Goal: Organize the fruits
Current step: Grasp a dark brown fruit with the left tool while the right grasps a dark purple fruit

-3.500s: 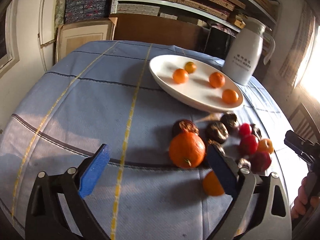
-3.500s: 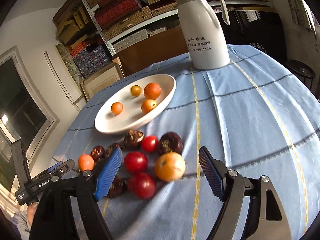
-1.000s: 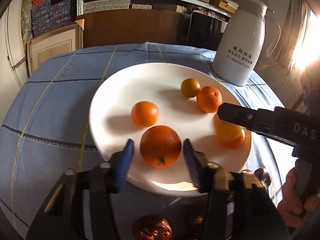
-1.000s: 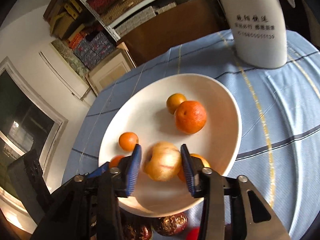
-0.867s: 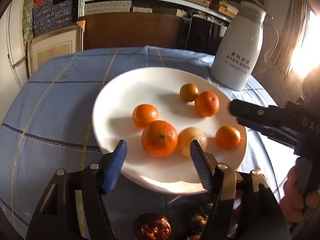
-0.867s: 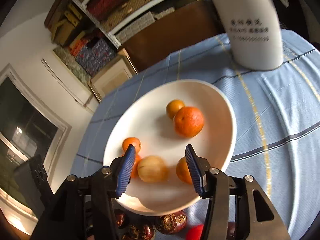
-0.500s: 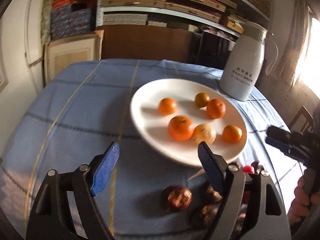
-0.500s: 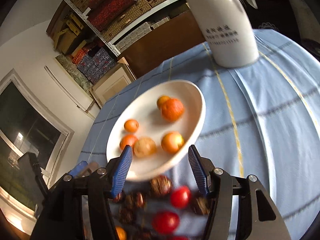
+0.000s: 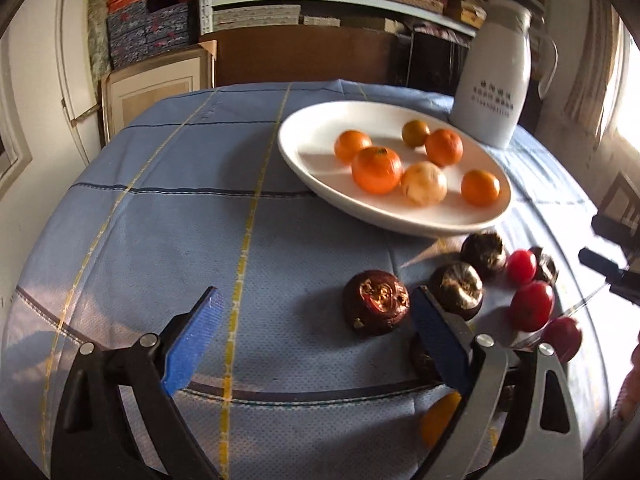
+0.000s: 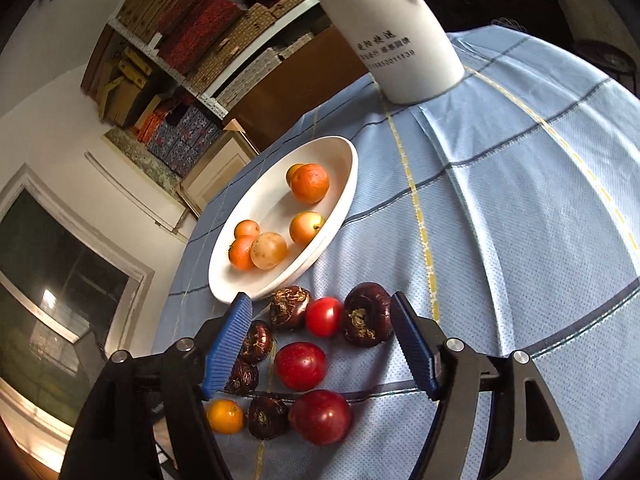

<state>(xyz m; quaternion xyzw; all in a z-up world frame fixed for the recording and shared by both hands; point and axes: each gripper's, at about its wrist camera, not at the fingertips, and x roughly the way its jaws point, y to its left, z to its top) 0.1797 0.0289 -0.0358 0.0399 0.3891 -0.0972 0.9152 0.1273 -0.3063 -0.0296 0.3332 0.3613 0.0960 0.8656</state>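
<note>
The white plate point(image 10: 344, 184) lies ahead of both claws, up and to the left of the right claw point(image 10: 320, 340) and ahead to the right of the left claw point(image 9: 316, 336). It holds 6 pieces: 5 orange citrus fruits, among them the large orange point(image 9: 376, 169), and 1 pale yellow fruit point(image 10: 268, 250) touching it. That looks like the sorted part, so the citrus group seems nearly done.

What is left sits on the bench point(image 10: 500, 208), between the plate and the claws. In the right wrist view I count 5 dark brown husked fruits point(image 10: 367, 320), 3 red fruits point(image 10: 300, 365) and 1 small orange fruit point(image 10: 225, 416), which lies nearest, low and left of the right claw. That stray orange probably belongs on the plate; where the dark and red fruits should go, the pictures do not say. More fruit may be hidden behind the claw bodies.

The left claw is spread wide and holds nothing; 1 dark fruit point(image 9: 376, 308) lies just ahead, close to its right pad. The right claw is likewise spread and empty, hanging above the cluster of loose fruit.

Farther off, beyond the plate, stands a white thermos jug point(image 10: 392, 40). It carries 1 line of Chinese characters, too blurred to read with confidence, and under it a number that seems to end in 1139.
</note>
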